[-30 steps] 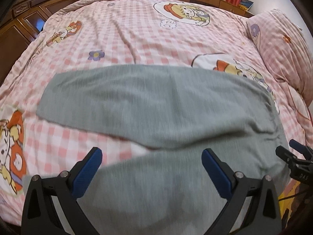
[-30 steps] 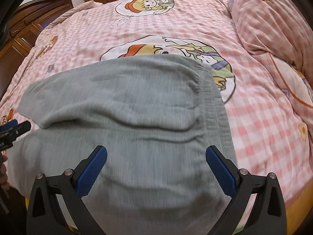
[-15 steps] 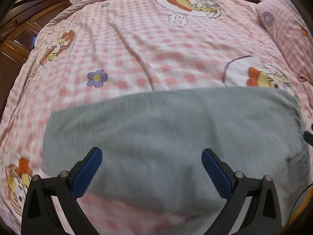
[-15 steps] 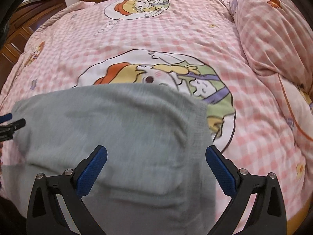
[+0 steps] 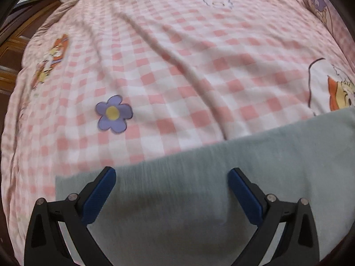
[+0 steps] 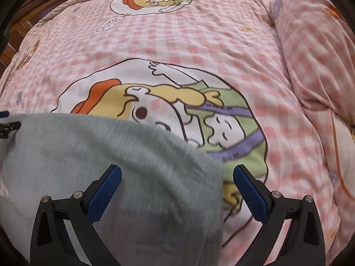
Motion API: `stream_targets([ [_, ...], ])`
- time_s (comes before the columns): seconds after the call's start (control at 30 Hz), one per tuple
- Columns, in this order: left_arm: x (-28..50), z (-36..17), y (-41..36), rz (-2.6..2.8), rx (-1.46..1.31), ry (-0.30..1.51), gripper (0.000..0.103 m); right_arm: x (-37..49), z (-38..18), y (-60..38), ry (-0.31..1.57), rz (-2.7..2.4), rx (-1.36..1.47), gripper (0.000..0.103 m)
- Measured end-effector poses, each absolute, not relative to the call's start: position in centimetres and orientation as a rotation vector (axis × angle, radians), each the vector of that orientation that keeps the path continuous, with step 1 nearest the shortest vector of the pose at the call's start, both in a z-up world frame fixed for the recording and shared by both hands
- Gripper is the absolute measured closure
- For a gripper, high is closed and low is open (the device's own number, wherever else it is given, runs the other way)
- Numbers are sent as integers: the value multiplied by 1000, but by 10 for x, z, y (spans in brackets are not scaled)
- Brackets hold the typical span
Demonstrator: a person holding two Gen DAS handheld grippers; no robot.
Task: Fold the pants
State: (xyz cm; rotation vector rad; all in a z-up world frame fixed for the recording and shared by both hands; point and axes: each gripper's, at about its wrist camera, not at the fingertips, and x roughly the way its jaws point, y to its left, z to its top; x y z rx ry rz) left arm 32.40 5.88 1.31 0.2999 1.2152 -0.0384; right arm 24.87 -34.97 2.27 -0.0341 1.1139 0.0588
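Grey knit pants [image 5: 199, 190] lie flat on a pink checked bed cover [image 5: 177, 66]. In the left wrist view their far edge runs just beyond my left gripper [image 5: 172, 174], which stands open right above the cloth with nothing held. In the right wrist view the pants [image 6: 111, 166] fill the lower left, their right end stopping between the fingers of my right gripper [image 6: 177, 173], also open and empty. The left gripper's tip [image 6: 8, 126] shows at the left edge of that view.
The cover carries cartoon prints [image 6: 166, 115] and a purple flower [image 5: 113, 113]. A pink checked pillow [image 6: 317, 51] lies at the right. Dark wooden furniture [image 5: 20, 33] stands past the left side of the bed.
Both grippers have moved forward over the pants, toward their far edge. The cloth now fills only the lower part of each view, and more bare cover shows beyond it.
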Motion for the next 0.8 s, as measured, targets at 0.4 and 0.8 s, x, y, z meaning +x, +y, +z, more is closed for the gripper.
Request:
stream_targets([
  [0.4,336,-8,77,-160,247,1229,7,270,-8,-352,1196,101,-10,5],
  [0.8,297,18,68,-221,145,1252,93,252,19,-339,1130,140,24,78],
])
